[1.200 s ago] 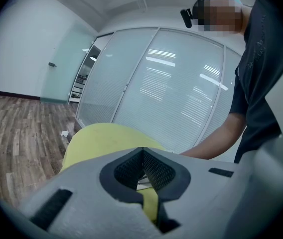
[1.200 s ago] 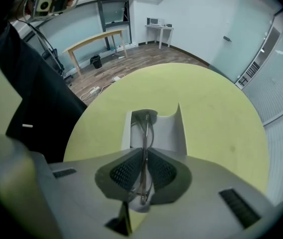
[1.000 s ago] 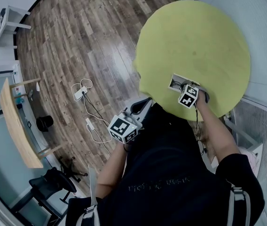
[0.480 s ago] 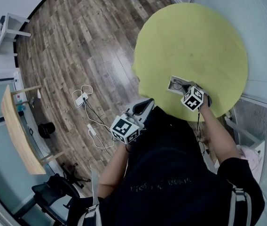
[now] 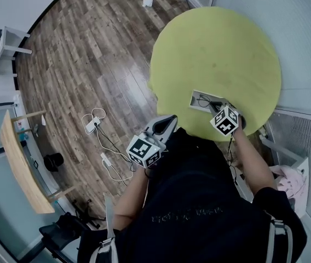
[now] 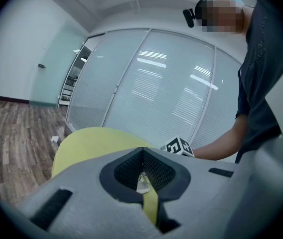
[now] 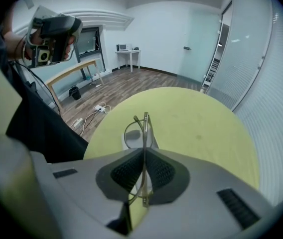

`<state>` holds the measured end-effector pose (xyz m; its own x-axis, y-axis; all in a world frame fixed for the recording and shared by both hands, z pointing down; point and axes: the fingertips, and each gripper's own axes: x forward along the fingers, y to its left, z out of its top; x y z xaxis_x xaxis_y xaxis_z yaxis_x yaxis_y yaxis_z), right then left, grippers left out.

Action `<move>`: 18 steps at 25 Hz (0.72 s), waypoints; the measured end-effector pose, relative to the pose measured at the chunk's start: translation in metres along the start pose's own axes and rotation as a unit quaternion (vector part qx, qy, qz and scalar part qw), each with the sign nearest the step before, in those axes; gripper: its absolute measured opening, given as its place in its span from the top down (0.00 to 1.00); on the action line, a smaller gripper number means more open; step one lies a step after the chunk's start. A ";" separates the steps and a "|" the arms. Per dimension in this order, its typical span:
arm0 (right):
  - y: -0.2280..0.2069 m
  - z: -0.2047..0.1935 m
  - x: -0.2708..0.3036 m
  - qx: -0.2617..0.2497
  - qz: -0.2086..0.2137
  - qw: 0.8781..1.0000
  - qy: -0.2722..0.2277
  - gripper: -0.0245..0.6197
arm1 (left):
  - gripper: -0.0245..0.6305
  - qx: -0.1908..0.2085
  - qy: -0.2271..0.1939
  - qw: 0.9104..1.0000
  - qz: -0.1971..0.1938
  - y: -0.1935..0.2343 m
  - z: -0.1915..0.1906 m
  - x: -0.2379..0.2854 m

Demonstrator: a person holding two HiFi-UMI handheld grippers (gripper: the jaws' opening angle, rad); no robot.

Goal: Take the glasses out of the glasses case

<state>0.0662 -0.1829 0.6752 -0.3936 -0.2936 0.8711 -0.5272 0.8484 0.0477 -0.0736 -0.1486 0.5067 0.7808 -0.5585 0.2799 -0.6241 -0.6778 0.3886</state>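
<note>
Jaws pressed together on nothing, the left gripper [image 5: 165,124] hangs off the round yellow table's [image 5: 216,43] near edge, while the right gripper [image 5: 214,107] pinches the thin-framed glasses [image 7: 143,131] just over the white glasses case [image 5: 198,95], so only carrying them clear seems left.
</note>
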 end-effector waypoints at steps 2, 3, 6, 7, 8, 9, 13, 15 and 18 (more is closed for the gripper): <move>-0.002 0.005 -0.011 0.016 -0.010 1.000 -0.017 0.91 | 0.94 0.004 -0.001 1.000 -0.006 -0.001 0.002 0.003; -0.003 0.006 -0.016 0.025 -0.013 0.999 -0.025 0.91 | 0.94 0.006 -0.001 1.000 -0.009 -0.002 0.003 0.005; -0.003 0.009 -0.030 0.060 -0.014 0.997 -0.051 0.91 | 0.94 0.010 0.000 1.000 -0.018 -0.005 0.005 0.009; -0.003 0.010 -0.036 0.073 -0.013 0.995 -0.063 0.91 | 0.94 0.010 -0.001 1.000 -0.021 -0.007 0.006 0.010; -0.003 0.012 -0.042 0.083 -0.014 0.994 -0.074 0.91 | 0.94 0.010 -0.004 1.000 -0.024 -0.010 0.009 0.010; -0.003 0.013 -0.048 0.089 -0.016 0.992 -0.083 0.91 | 0.94 0.010 -0.007 1.000 -0.028 -0.012 0.012 0.010; 0.000 0.012 -0.066 0.131 -0.012 0.985 -0.113 0.91 | 0.94 0.010 -0.012 0.999 -0.034 -0.016 0.015 0.012; -0.001 0.012 -0.075 0.151 -0.010 0.980 -0.131 0.91 | 0.94 0.013 -0.012 0.999 -0.036 -0.017 0.017 0.013; -0.003 0.015 -0.091 0.173 -0.010 0.973 -0.154 0.91 | 0.94 0.015 -0.013 0.999 -0.038 -0.018 0.020 0.012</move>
<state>0.0922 -0.1651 0.5882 -0.5589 -0.4724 0.6815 -0.7388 0.6569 -0.1506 -0.0531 -0.1523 0.4856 0.8249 -0.5172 0.2282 -0.5645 -0.7319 0.3816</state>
